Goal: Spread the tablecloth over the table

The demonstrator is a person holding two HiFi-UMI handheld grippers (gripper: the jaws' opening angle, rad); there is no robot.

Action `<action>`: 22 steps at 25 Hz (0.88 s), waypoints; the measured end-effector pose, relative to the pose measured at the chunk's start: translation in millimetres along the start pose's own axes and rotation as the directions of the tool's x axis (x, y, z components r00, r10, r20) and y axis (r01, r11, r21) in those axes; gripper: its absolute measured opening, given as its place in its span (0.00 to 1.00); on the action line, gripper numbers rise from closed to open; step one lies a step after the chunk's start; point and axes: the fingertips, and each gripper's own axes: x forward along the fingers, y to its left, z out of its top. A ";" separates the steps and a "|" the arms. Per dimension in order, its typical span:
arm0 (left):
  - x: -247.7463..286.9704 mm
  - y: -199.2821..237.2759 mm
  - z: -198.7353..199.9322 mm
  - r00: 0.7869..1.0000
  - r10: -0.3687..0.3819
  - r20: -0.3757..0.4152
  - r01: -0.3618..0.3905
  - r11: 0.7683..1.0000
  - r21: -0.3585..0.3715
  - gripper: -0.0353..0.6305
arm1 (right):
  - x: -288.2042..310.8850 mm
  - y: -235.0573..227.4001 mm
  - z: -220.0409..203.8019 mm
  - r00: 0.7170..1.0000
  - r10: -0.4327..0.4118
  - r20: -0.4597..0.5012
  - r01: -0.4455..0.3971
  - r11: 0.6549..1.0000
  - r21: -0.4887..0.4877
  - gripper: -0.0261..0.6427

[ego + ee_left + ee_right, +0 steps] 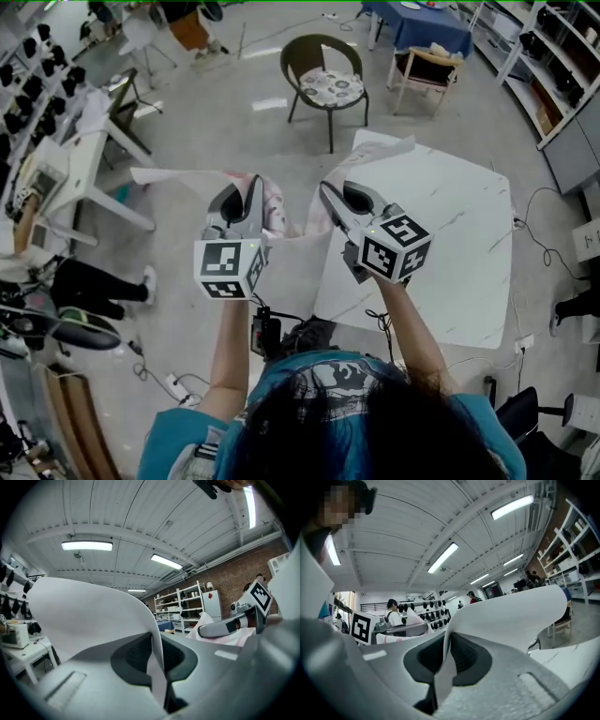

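Note:
In the head view I hold a white tablecloth up in front of me, beside the white marble-look table. My left gripper is shut on one part of the cloth's edge, and the cloth trails off to the left. My right gripper is shut on the edge further along, and that end drapes over the table's far corner. In the left gripper view the cloth runs thin between the dark pads. The right gripper view shows the cloth pinched the same way between its pads. Both grippers point level, side by side.
A dark round chair with a patterned cushion stands beyond the table, a wooden chair and a blue-covered table further back. A white desk and a person's legs are at the left. Shelving lines the right; cables cross the floor.

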 end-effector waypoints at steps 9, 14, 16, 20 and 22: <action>107.5 -39.0 47.7 0.963 -0.146 0.226 0.125 0.987 0.104 0.10 | -42.3 -86.5 79.5 0.925 -0.276 0.259 0.316 0.941 -0.124 0.07; 131.4 -78.7 75.0 0.884 -0.231 0.407 0.181 0.971 0.159 0.10 | -95.4 -124.7 96.5 0.822 -0.450 0.348 0.498 0.865 -0.057 0.07; 134.6 -97.6 78.6 0.857 -0.272 0.438 0.230 0.962 0.146 0.10 | -117.7 -135.9 93.9 0.781 -0.509 0.362 0.553 0.833 -0.023 0.07; 135.2 -126.1 74.2 0.826 -0.337 0.452 0.322 0.940 0.113 0.10 | -152.8 -149.3 84.0 0.708 -0.594 0.381 0.621 0.782 0.064 0.07; 131.7 -136.7 70.3 0.807 -0.364 0.465 0.369 0.926 0.084 0.10 | -167.1 -151.1 77.5 0.678 -0.621 0.394 0.639 0.763 0.103 0.06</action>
